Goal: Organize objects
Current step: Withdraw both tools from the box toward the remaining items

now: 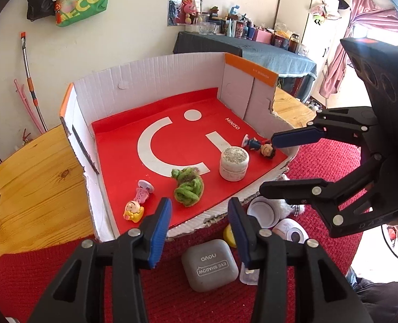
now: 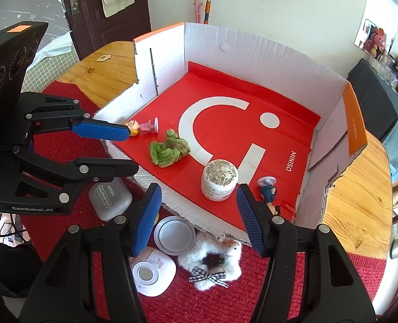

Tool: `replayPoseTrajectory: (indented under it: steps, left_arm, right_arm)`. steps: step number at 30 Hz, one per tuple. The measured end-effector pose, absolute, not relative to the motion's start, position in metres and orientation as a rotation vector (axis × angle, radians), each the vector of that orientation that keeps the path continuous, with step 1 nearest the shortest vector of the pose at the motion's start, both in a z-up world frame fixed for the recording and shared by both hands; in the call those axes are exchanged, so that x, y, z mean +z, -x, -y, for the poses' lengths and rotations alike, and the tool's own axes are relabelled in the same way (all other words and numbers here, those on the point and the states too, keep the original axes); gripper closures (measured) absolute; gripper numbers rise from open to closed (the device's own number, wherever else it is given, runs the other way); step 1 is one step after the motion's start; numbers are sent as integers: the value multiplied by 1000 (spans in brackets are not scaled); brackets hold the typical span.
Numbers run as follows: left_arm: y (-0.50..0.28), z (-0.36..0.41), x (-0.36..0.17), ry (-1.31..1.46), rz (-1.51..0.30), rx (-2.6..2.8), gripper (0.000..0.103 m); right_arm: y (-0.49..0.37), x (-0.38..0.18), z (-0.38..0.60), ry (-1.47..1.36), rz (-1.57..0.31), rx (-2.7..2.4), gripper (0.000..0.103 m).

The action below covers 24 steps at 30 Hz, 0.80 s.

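Sitting in the box (image 1: 150, 80): two dolls, yarn (image 1: 188, 185), jar (image 1: 233, 165), figurine; the compact (image 1: 209, 265), lid, sheep remain outside. Both grippers (image 1: 199, 231) (image 2: 199, 215) part-open, empty.

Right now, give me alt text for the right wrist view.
The open right gripper hovers empty over the front edge of a cardboard box lined in red, which holds a white jar, a green yarn bundle and two toy figures. The left gripper, also open, enters from the left.

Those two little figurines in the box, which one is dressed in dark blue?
The dark blue figurine lying beside the white jar, near the box's right wall. The other figurine, by the left wall, is pink and yellow.
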<state>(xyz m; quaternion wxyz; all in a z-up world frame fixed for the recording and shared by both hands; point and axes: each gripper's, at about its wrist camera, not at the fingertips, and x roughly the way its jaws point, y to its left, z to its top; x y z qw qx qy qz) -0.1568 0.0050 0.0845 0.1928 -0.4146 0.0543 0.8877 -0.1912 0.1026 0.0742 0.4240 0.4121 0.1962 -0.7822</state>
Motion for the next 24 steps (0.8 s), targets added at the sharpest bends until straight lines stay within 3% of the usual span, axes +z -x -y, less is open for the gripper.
replayPoseTrajectory:
  steps: [6,16,24]
  left_arm:
    - [131,-3,98,1087,-133,2538,52]
    - [100,-2,104,987,-83,2613,39]
    - [81,0,98,934,-39,2694,27]
  right_arm:
    - [170,88,-119,-986,-451,-1988,40]
    - [140,106,-147,-884,-383,-2095,23]
    - [127,97,-171,-838,-225,-2200,17]
